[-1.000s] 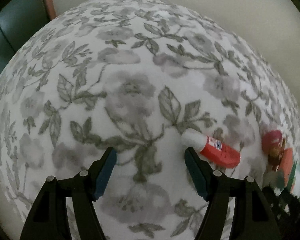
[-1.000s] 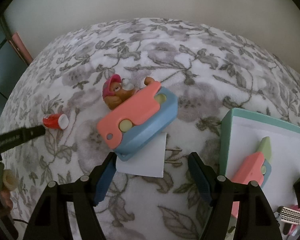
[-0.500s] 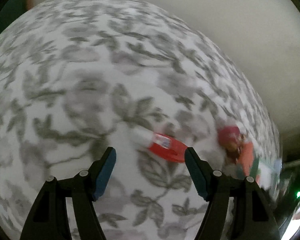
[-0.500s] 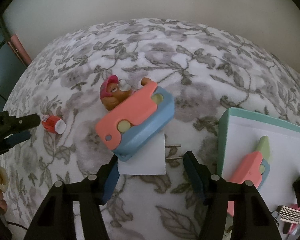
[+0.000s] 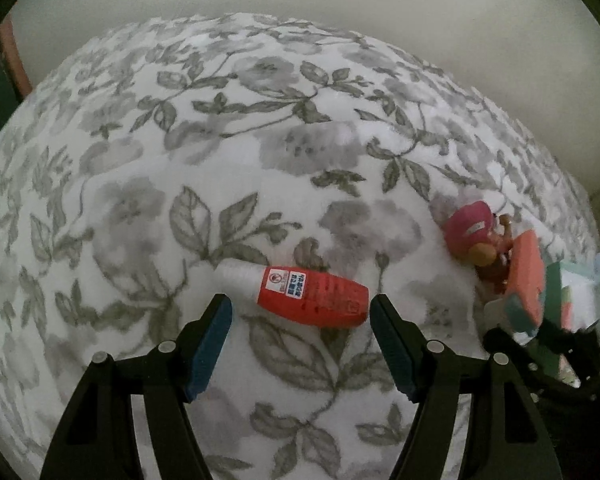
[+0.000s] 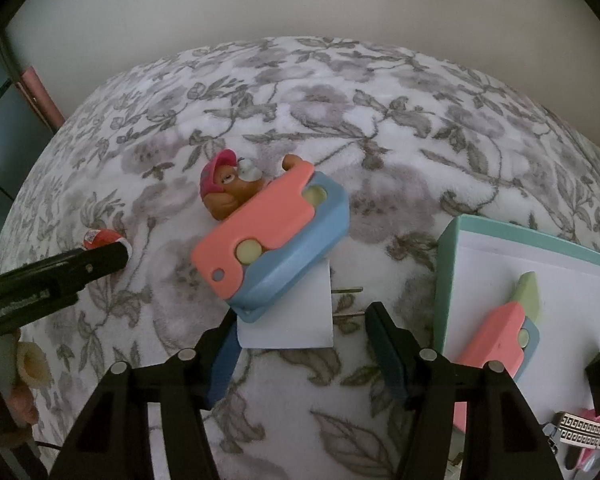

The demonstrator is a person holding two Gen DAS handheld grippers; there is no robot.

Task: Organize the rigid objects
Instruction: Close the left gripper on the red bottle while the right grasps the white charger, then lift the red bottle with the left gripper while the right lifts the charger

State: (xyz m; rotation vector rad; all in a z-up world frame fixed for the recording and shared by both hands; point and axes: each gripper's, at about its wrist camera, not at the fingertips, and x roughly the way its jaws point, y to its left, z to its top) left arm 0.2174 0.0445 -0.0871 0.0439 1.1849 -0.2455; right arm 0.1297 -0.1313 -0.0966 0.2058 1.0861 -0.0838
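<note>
A grey-flowered white blanket (image 5: 260, 128) covers the surface where everything lies. In the left wrist view the left claw (image 5: 301, 322) hangs over a small red bottle (image 5: 300, 293) with a white cap, which lies on its side with the cap toward the left; the claw is released, its blue pads standing clear on either side of the bottle's near edge and not pressing it. Farther right in that view a small brown toy figure (image 5: 480, 236) with a pink hat lies against the end of a pink and blue toy (image 5: 526, 280). In the right wrist view the right claw (image 6: 298, 330) stands at a white plug (image 6: 296, 316) whose two metal prongs point right; the left pad sits at the plug's left edge, while the right pad stands just beyond the prong tips, so no firm grip shows. The pink and blue toy rests partly on top of the plug, with the figure touching its far side. To the right lies a box (image 6: 446, 280) with a teal rim and white floor, holding a smaller pink, blue and green toy (image 6: 504, 328) and, at its near edge, a patterned metal piece (image 6: 582, 432). At the left edge of this view the other claw's black finger covers part of the red bottle.
</note>
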